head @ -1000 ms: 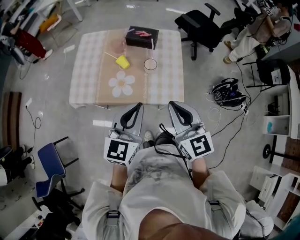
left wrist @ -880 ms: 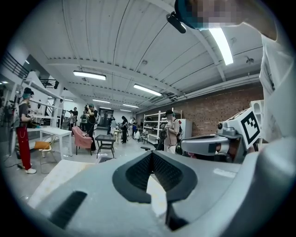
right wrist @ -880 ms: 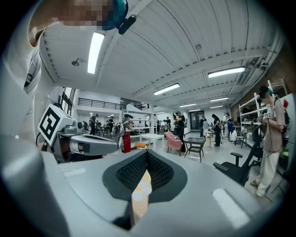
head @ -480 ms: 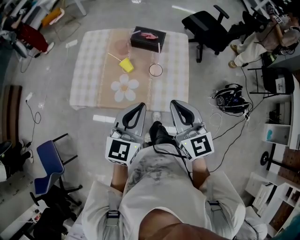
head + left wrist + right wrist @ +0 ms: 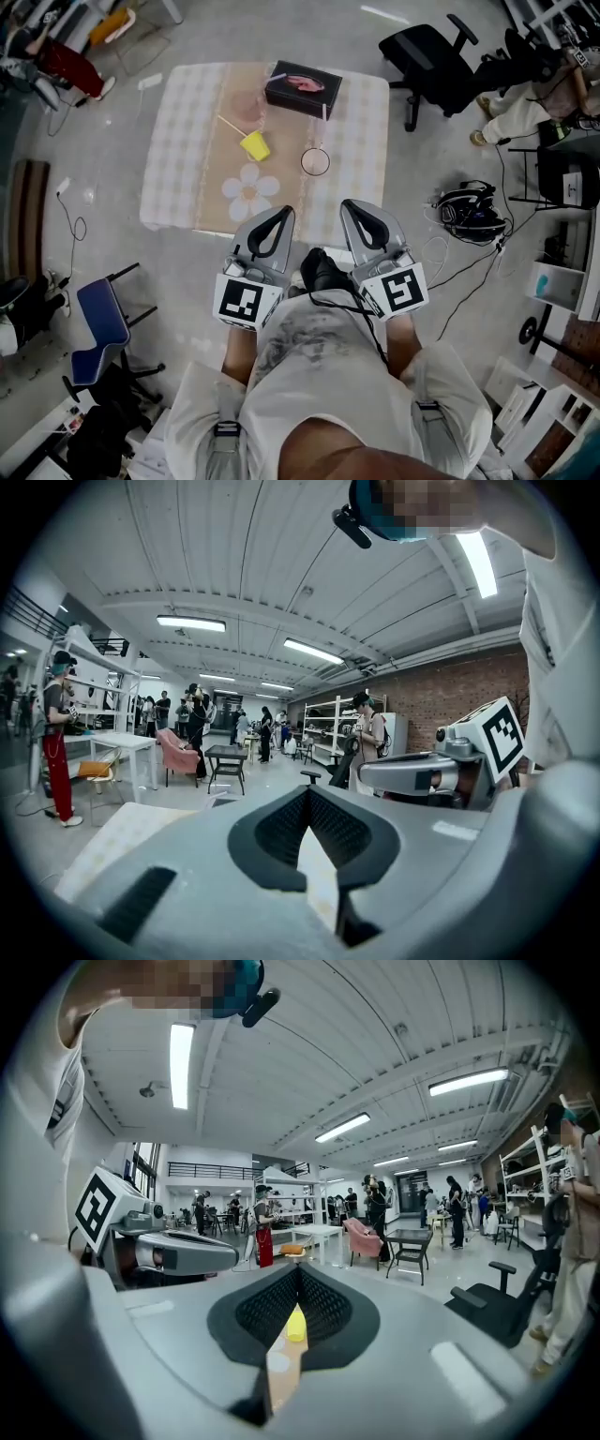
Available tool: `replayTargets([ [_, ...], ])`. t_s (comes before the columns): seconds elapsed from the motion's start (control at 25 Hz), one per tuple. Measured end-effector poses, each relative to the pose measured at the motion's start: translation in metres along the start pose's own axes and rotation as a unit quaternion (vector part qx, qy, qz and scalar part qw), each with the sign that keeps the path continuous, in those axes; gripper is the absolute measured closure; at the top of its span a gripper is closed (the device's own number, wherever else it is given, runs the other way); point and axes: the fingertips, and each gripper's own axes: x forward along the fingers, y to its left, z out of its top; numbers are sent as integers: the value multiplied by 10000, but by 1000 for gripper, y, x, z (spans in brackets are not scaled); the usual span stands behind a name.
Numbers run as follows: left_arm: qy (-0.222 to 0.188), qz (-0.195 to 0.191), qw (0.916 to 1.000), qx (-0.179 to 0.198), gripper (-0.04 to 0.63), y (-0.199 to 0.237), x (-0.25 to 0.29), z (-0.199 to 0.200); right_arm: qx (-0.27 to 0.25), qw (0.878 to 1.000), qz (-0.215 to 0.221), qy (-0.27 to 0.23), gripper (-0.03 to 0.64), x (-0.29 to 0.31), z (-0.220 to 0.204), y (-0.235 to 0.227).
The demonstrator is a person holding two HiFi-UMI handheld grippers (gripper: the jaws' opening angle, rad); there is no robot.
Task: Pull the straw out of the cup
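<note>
A yellow cup [image 5: 254, 145] lies tipped on the checked tablecloth [image 5: 178, 141], and a thin straw [image 5: 230, 124] sticks out of it toward the upper left. Through the slit below the right jaws the yellow cup [image 5: 295, 1323] shows small and far off. Both grippers hover side by side short of the table's near edge, apart from the cup. My left gripper [image 5: 281, 214] [image 5: 307, 791] has its jaws together and empty. My right gripper [image 5: 354, 208] [image 5: 298, 1269] is shut as well, with nothing held.
On the table stand a clear glass [image 5: 315, 161], a black box [image 5: 303, 86], a pinkish glass [image 5: 246, 103] and a flower-shaped mat [image 5: 248, 192]. A black office chair [image 5: 441, 66] is at the right, a blue chair [image 5: 101, 323] at the left, and cables with a headset [image 5: 469, 211] lie on the floor.
The person has stepped toward the table, so its near edge now lies close to both gripper tips. Both grippers stayed shut and side by side.
</note>
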Motion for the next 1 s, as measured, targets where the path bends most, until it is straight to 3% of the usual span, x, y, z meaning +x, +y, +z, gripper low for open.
replayTargets([
  [0.52, -108, 141, 9998, -70, 595, 17, 70, 14, 109, 9995, 227, 171, 606, 43, -6, -58],
  [1.0, 325, 312, 9988, -167, 595, 32, 95, -1, 285, 9981, 405, 357, 606, 67, -21, -81],
])
